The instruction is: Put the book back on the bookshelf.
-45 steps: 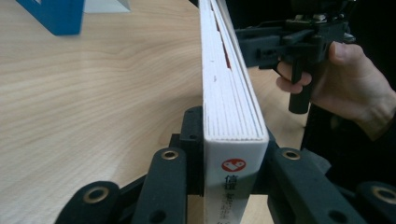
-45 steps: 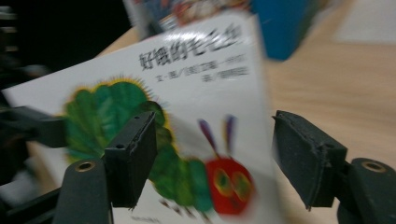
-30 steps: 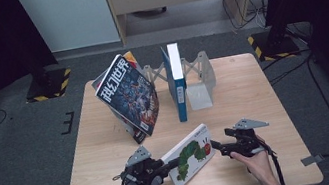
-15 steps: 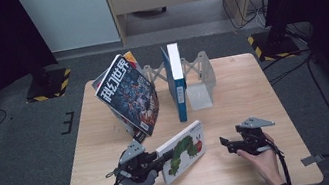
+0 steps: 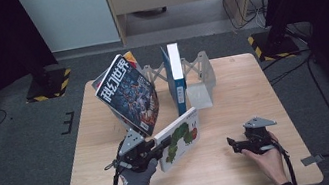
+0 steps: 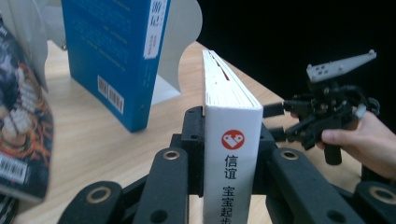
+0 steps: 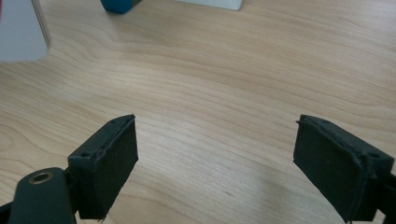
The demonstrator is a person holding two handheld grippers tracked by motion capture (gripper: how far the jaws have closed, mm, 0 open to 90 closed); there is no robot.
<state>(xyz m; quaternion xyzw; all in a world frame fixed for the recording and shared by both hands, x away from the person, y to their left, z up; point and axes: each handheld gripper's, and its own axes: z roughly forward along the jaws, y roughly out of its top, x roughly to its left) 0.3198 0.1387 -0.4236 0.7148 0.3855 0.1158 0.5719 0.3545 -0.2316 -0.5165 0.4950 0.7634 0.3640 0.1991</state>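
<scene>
A white picture book with a green caterpillar on its cover (image 5: 182, 137) is held off the table and tilted, its lower left edge clamped in my left gripper (image 5: 163, 143). In the left gripper view the black jaws press both sides of the book's white spine (image 6: 232, 154). My right gripper (image 5: 232, 143) sits low over the table to the right of the book, apart from it. Its jaws have just been opening, and in the right gripper view the right gripper (image 7: 215, 158) has only bare wood between its pads.
A blue book (image 5: 176, 78) stands upright in a white book stand (image 5: 197, 74) at the back of the wooden table (image 5: 235, 106). A dark magazine (image 5: 127, 93) leans to the left of it, close to the lifted book.
My left gripper has raised the caterpillar book and tipped it more upright. The right gripper has drawn away from the book's right edge, moved right, and opened wider.
</scene>
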